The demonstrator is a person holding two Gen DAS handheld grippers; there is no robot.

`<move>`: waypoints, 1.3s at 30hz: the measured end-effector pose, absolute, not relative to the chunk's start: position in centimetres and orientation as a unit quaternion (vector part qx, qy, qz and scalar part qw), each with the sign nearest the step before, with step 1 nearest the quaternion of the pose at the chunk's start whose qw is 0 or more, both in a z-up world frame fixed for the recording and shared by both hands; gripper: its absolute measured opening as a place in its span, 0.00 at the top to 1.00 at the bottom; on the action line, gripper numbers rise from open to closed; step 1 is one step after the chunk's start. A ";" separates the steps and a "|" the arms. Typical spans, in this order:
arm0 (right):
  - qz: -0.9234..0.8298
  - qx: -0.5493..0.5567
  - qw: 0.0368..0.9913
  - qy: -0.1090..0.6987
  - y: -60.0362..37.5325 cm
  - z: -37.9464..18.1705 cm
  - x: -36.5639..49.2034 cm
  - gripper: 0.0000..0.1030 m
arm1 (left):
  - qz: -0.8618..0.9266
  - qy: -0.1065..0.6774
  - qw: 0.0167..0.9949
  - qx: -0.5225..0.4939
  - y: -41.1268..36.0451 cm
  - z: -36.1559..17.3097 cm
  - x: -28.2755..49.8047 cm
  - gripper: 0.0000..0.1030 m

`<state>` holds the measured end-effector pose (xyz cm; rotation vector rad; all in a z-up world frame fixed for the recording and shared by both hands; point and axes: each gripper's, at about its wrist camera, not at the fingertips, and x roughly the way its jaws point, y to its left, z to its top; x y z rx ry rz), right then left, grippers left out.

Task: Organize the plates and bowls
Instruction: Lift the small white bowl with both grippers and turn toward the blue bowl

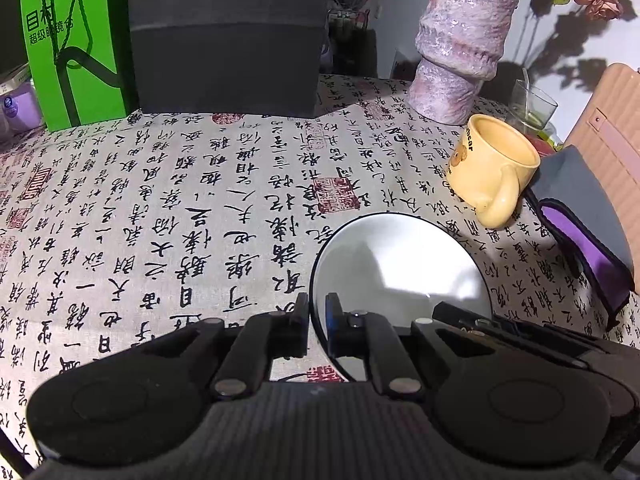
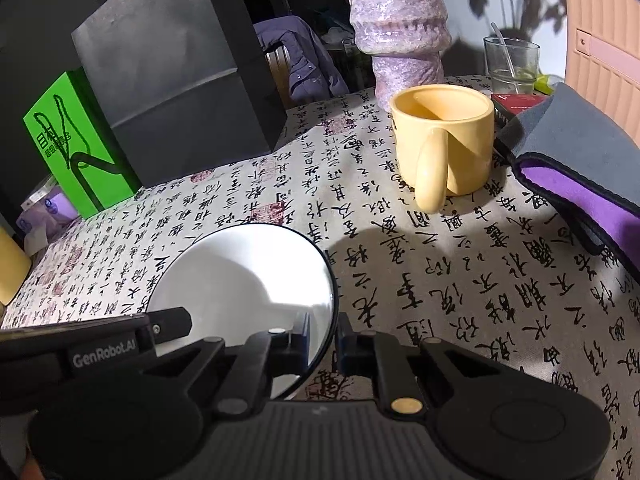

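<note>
A white bowl with a thin black rim is held between both grippers above a calligraphy tablecloth. My left gripper is shut on the bowl's left rim, one finger outside and one inside. My right gripper is shut on the bowl's right rim the same way. The left gripper's body shows at the lower left of the right wrist view. The right gripper shows at the bowl's far side in the left wrist view.
A yellow mug stands just beyond the bowl. A purple vase, a drinking glass, a grey-purple pouch, a dark box and a green bag line the far side.
</note>
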<state>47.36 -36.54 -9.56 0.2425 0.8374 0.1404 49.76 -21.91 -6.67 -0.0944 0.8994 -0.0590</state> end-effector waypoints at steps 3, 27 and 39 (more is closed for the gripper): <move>0.070 0.116 0.905 0.403 -36.5 -9.4 47.3 0.88 | -0.028 0.434 0.899 -0.046 -21.7 -6.5 49.5 0.92; 0.086 0.079 0.923 0.366 -33.1 -5.5 45.0 0.89 | -0.009 0.395 0.917 -0.050 -19.1 -2.4 46.2 0.91; 0.091 0.066 0.929 0.351 -31.7 -3.2 42.6 0.89 | -0.007 0.377 0.924 -0.059 -17.7 -0.8 43.4 0.91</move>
